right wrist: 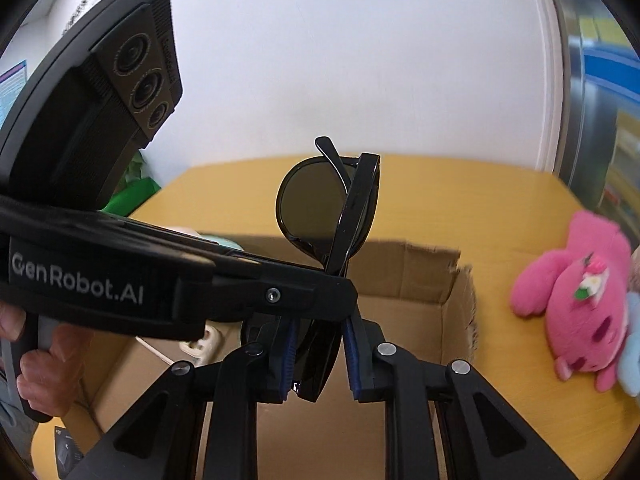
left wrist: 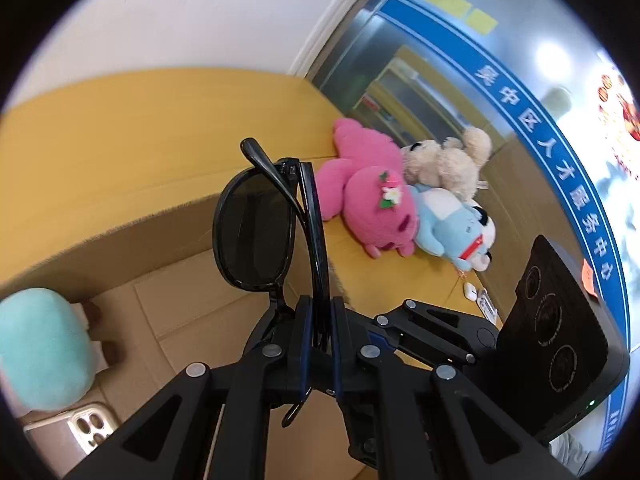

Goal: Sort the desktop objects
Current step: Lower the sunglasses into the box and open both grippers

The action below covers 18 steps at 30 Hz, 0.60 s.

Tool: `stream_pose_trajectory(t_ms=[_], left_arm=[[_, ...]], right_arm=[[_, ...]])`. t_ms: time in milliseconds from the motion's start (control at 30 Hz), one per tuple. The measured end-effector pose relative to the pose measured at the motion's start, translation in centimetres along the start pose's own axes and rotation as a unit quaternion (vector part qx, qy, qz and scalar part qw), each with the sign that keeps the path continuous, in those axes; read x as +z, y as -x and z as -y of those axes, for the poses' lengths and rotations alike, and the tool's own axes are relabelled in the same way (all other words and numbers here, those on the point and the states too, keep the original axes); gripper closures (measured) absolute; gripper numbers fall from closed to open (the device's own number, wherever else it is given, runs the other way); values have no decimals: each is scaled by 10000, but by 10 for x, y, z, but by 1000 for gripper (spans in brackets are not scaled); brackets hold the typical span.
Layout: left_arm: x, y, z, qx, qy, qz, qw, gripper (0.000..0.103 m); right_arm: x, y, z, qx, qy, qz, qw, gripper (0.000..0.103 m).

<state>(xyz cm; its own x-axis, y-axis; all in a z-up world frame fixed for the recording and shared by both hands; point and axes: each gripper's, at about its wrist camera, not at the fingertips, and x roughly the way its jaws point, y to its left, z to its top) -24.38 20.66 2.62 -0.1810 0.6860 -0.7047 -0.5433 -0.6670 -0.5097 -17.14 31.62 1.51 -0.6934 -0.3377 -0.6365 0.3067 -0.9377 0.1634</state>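
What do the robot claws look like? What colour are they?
Both are black plastic, built from bars joined by round silver rivets. The left gripper and right gripper have blue ribbed pads inside their fingers. One body carries a block with three round lenses and white "GenRobot.AI" lettering. A bare hand holds it.
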Motion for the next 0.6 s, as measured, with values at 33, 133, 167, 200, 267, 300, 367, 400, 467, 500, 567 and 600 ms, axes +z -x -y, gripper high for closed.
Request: stream_pose_trajectory(t_ms=[33,133,167,200,267,300,367,400,467,500,567,600], left_arm=[[2,-6,-5,-28,56,-36,10000,96],[6,-28,-20,-78,223,-189,9995,96],[7,-37,-25,-96,285,-248,9992,96],[9,-43,-29,-104,323,-289,9990,96],[11,-58,-38,-154,441,-403,9981,96],[11,-66,-44,-177,513,-480,9974,96],[11,-75,-52,-230,613,-567,9962,96],[11,-81,-56,-267,665,-604,9956,96],[10,-91,-65,-385,837,-681,9934,96],[9,-94,-68,-436,893,-706,9925,96],[8,-101,-74,-533,990,-768,9907,96],[8,-104,-75,-574,1014,-798,9900,96]], right_arm=[[0,-7,4,19,-44,-85,10000,84],[-2,-30,20,-40,-179,-400,9990,84],[-3,-38,25,-70,-223,-526,9983,84],[-4,-47,30,-95,-286,-663,9973,84],[-7,-59,35,-132,-374,-870,9954,84],[-9,-68,39,-161,-439,-1005,9938,84],[-11,-80,46,-183,-547,-1238,9906,84],[-13,-87,50,-198,-604,-1365,9886,84],[-17,-97,56,-251,-686,-1553,9852,84],[-19,-101,58,-285,-702,-1619,9839,84],[-23,-106,60,-396,-699,-1735,9815,85],[-23,-108,60,-448,-671,-1766,9810,85]])
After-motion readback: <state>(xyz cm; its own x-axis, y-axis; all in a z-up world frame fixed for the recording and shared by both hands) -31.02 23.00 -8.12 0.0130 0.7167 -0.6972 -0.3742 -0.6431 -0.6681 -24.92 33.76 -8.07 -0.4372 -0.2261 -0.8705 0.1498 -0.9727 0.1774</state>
